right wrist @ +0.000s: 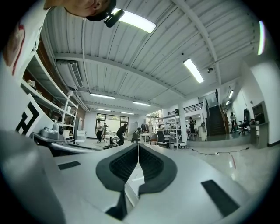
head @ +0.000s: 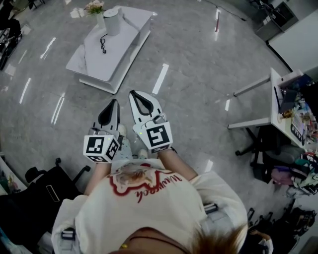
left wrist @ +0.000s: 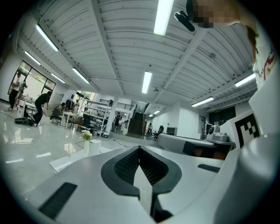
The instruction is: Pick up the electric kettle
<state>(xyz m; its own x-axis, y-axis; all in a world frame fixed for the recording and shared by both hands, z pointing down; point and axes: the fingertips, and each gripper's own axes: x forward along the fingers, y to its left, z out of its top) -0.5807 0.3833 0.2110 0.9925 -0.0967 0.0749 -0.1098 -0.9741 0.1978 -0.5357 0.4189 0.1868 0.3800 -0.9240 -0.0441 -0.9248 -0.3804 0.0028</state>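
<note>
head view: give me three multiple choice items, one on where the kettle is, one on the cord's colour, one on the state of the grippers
1. Where does the kettle stand?
A) on the floor
B) on the low white table
C) on a shelf

2. What colour is the cord on the table?
A) black
B) red
C) yellow

3. How are the two grippers?
A) both wide open
B) left shut on the kettle
C) both shut, empty

Answers: 1 B, it stands on the tabletop beside the flowers; 2 A, it lies dark on the white top; 3 C, the left gripper and right gripper each show pads meeting with nothing between.
</note>
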